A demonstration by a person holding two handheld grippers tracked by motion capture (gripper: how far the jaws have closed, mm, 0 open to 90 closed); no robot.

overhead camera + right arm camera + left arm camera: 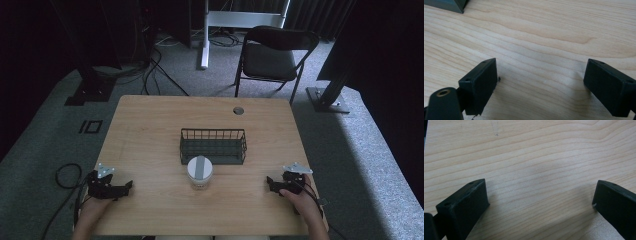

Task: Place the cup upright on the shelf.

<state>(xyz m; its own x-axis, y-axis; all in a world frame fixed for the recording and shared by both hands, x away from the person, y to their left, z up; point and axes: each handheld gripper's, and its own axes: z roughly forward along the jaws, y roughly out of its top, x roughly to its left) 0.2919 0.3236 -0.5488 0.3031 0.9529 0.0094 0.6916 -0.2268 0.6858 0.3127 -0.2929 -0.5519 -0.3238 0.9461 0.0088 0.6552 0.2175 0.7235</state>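
A black wire basket (213, 146) stands at the middle of the wooden table (150, 125). Just in front of it is a white round container (200, 173) with a grey stripe across its top. My left gripper (125, 188) rests near the front left edge, pointing towards the container. In the left gripper view it (540, 192) is open over bare wood. My right gripper (270, 184) rests near the front right edge, facing inward. In the right gripper view it (541, 72) is open with nothing between its jaws.
A cable hole (238, 110) sits near the table's far edge. Behind the table stands a black folding chair (272, 52). Cables lie on the carpet at the left (67, 175). A dark object's corner (449, 5) shows at the top left of the right gripper view.
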